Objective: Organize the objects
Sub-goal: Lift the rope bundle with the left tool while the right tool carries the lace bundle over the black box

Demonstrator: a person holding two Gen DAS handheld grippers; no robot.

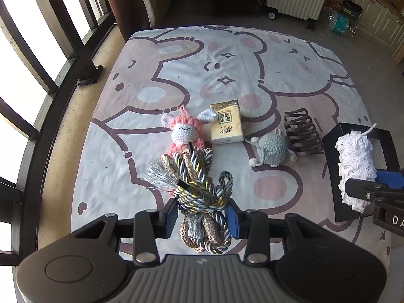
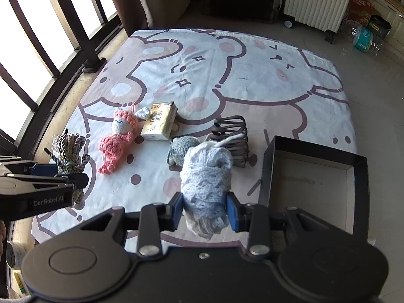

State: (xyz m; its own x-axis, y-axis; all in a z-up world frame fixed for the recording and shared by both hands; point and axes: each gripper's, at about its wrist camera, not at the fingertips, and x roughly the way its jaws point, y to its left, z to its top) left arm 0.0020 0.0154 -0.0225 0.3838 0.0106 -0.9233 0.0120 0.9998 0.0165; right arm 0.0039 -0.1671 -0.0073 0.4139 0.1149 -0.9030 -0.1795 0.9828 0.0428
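Observation:
My left gripper (image 1: 203,221) is shut on a bundle of twisted gold, grey and brown cord (image 1: 199,189) held above the cloth. That cord bundle (image 2: 69,151) and the left gripper (image 2: 68,179) also show at the left of the right wrist view. My right gripper (image 2: 205,210) is shut on a roll of white crocheted lace (image 2: 205,174). The same lace roll (image 1: 354,161) hangs in front of a black open box (image 1: 338,136) in the left wrist view. The black box (image 2: 270,166) sits at the right.
On the cartoon bear cloth (image 2: 227,75) lie a pink crocheted doll (image 2: 118,139), a yellow tissue pack (image 2: 159,121), a grey crocheted ball toy (image 2: 183,146) and a dark brown hair claw (image 2: 232,131). A window railing (image 2: 50,50) runs along the left; a white radiator (image 2: 318,0) stands behind.

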